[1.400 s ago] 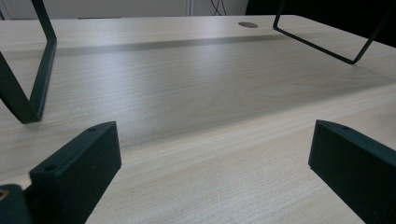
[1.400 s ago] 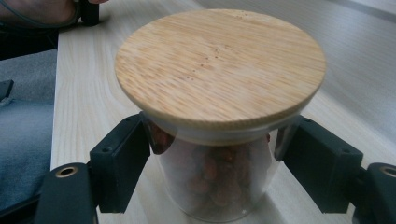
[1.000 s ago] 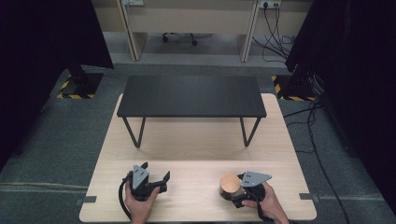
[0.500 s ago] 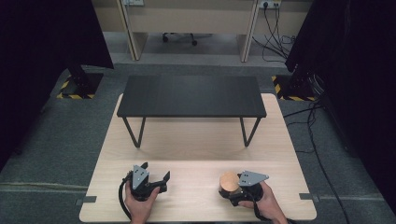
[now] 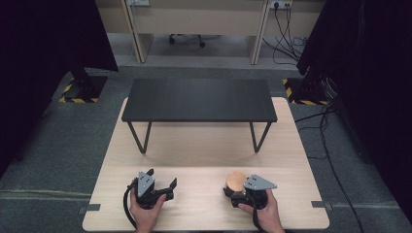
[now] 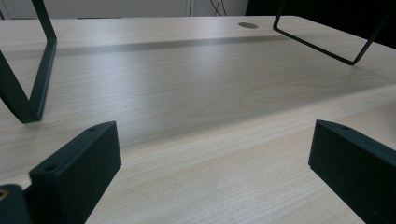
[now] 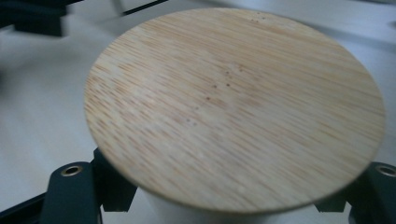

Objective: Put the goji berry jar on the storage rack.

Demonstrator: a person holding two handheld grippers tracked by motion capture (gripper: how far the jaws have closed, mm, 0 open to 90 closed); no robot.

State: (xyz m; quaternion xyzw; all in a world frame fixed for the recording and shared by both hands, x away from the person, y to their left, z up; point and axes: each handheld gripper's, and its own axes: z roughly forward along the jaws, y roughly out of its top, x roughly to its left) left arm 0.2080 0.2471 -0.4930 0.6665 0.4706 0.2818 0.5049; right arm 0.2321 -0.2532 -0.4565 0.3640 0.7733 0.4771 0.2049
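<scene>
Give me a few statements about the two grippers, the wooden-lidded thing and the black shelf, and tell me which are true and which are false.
1. The right gripper is closed on the container with the round wooden lid. True.
2. The left gripper holds a second container. False: its jaws stand open with bare table between them.
3. The black shelf has something standing on it. False: its top is bare.
4. The black shelf stands on the table beyond both grippers. True.
5. The lidded container lies on its side. False: it is upright, lid facing up.
</scene>
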